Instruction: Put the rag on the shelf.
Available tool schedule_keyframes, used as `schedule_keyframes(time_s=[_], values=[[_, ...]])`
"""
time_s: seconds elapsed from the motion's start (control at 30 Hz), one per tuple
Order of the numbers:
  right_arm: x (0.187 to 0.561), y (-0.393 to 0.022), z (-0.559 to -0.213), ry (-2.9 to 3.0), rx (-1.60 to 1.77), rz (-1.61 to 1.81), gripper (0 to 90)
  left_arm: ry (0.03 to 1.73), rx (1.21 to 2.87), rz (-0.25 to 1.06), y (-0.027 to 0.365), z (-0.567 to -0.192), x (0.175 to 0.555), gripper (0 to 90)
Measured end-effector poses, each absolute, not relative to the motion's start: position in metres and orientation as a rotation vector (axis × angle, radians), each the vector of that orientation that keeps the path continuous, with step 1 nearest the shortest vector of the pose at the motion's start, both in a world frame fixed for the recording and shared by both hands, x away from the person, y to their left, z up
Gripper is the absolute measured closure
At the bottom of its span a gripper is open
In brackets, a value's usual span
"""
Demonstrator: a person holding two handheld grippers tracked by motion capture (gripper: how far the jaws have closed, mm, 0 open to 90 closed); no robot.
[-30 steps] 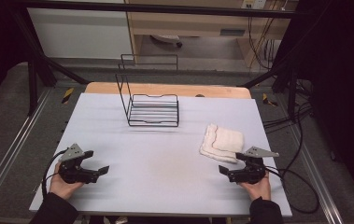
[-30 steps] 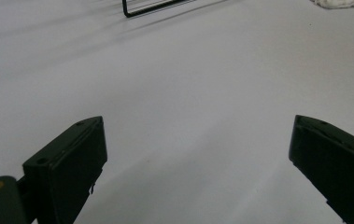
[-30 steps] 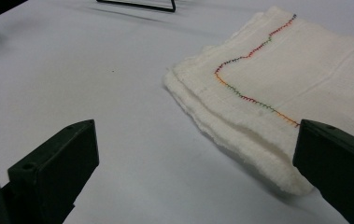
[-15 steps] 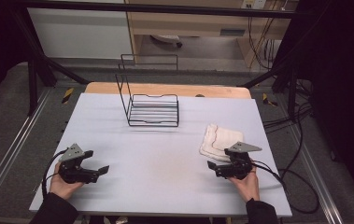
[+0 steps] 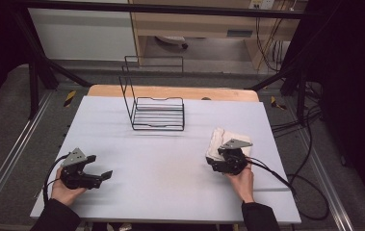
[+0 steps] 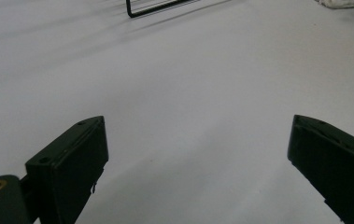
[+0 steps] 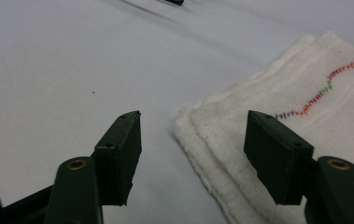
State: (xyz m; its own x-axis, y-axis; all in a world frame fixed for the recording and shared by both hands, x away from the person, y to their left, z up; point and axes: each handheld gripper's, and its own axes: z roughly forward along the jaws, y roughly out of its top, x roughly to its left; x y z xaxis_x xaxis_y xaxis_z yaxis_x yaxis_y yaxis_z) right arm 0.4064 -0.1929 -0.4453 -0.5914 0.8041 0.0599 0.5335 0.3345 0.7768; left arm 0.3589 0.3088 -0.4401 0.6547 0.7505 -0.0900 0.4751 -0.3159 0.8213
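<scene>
I am bringing my right gripper (image 7: pixel 192 140) to the folded white towel (image 7: pixel 305 107) lying on the table (image 5: pixel 170 163); its jaws have just been closing, half open around the towel's corner, not yet pinching it

Folded white terry cloth (image 7: pixel 277 121) with a multicoloured zigzag stitch line; black wire rack (image 5: pixel 158 103) beyond it; pale grey tabletop (image 5: pixel 170 168); 2 black grippers, left (image 5: pixel 104 176) and right (image 5: pixel 211 163).
</scene>
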Motion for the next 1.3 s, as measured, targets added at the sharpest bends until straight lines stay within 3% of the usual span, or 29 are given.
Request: schedule_keyframes(time_s=[0.1,0.63,0.83,1.3], values=[[0.415,-0.187,-0.448,2.273,1.195,1.128,47.6,0.96,1.973,0.387,0.309,-0.44,0.359,5.2],[0.422,-0.175,-0.454,2.266,1.077,0.958,61.0,0.96,1.977,0.392,0.308,-0.44,0.359,5.5],[0.423,-0.176,-0.453,2.249,1.089,0.926,75.7,0.96,1.979,0.394,0.309,-0.44,0.359,5.6],[0.426,-0.18,-0.447,2.242,1.181,0.975,82.2,0.962,1.974,0.392,0.309,-0.44,0.359,5.7]])
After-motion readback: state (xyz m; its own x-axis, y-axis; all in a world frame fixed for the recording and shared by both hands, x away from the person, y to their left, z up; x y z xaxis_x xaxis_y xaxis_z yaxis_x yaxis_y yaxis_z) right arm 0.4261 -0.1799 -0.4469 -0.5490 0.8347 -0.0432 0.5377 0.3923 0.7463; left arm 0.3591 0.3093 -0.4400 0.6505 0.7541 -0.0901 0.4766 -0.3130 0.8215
